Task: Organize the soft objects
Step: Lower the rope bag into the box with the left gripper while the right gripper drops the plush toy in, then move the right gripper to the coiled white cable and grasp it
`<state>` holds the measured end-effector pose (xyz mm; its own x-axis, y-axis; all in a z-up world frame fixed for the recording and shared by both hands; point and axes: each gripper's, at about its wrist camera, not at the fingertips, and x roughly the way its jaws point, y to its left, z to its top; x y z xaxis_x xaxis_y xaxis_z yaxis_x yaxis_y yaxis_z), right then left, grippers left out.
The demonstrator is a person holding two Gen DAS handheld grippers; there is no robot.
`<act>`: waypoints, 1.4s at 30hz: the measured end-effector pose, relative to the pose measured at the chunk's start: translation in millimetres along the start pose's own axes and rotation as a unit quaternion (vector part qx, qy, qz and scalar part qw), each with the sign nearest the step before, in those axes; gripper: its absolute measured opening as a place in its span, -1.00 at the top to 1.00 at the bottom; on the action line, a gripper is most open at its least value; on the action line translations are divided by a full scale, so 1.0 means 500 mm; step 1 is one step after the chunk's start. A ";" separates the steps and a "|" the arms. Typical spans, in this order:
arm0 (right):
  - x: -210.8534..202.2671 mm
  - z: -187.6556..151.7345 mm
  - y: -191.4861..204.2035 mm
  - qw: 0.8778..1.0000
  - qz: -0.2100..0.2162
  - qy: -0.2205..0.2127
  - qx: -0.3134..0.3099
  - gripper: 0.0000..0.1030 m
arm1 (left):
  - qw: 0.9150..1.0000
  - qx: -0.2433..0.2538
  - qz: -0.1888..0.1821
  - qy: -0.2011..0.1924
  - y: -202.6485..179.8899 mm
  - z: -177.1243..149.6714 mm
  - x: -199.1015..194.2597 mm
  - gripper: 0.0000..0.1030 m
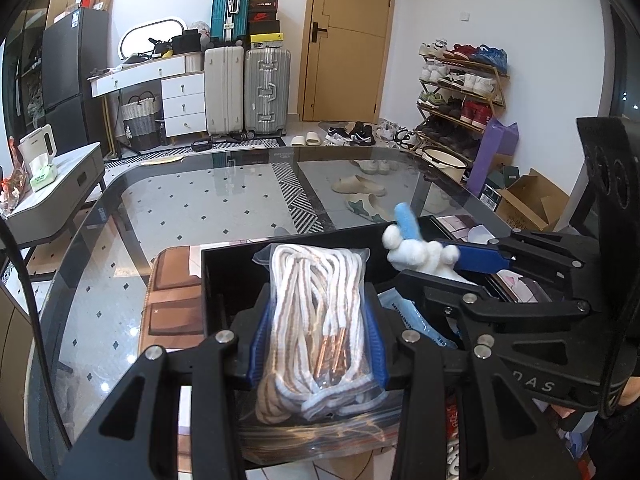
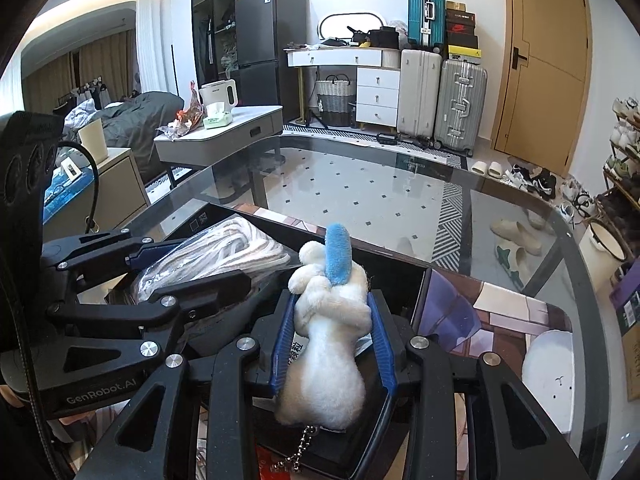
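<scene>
My left gripper (image 1: 316,320) is shut on a clear bag of white and tan laces (image 1: 316,320), held over a black open box (image 1: 224,276) on the glass table. My right gripper (image 2: 332,312) is shut on a white plush toy with a blue ear (image 2: 328,332), with a bead chain hanging from it, also over the box. The plush (image 1: 416,252) and right gripper show at the right of the left wrist view. The lace bag (image 2: 224,256) and left gripper show at the left of the right wrist view. A blue packet (image 1: 416,320) lies in the box.
The box rests on a printed mat (image 2: 500,312) on the glass table (image 1: 200,200). A white round object (image 2: 548,376) lies on the mat at right. A grey side table (image 2: 224,140) with kettle and tissues stands beyond, suitcases (image 2: 440,96) and a shoe rack (image 1: 460,92) by the walls.
</scene>
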<state>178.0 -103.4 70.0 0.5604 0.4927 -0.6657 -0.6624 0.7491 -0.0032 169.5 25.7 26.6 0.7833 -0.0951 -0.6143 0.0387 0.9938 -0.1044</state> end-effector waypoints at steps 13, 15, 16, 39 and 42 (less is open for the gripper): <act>-0.116 -0.044 -0.021 0.999 -0.018 -0.044 0.014 -0.99 | 0.999 0.005 0.008 -0.036 0.004 -0.022 -0.083 -1.00; -0.126 -0.058 -0.022 0.999 -0.006 -0.037 0.023 -0.99 | 0.999 0.006 0.014 -0.042 0.004 -0.028 -0.097 -1.00; -0.131 -0.065 -0.022 0.999 -0.003 -0.035 0.025 -0.99 | 0.999 0.006 0.016 -0.040 0.005 -0.031 -0.102 -1.00; -0.178 -0.199 -0.007 0.998 0.008 0.003 0.068 -0.99 | 1.000 -0.014 0.019 -0.018 0.016 -0.128 -0.151 -1.00; -0.174 -0.213 0.002 0.998 0.009 0.011 0.066 -0.99 | 1.000 -0.015 0.016 -0.011 0.015 -0.144 -0.148 -1.00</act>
<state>75.6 -192.7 48.2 0.5361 0.4984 -0.6813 -0.6003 0.7925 0.1074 67.2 36.0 14.7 0.7969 -0.0623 -0.6009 -0.0040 0.9941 -0.1084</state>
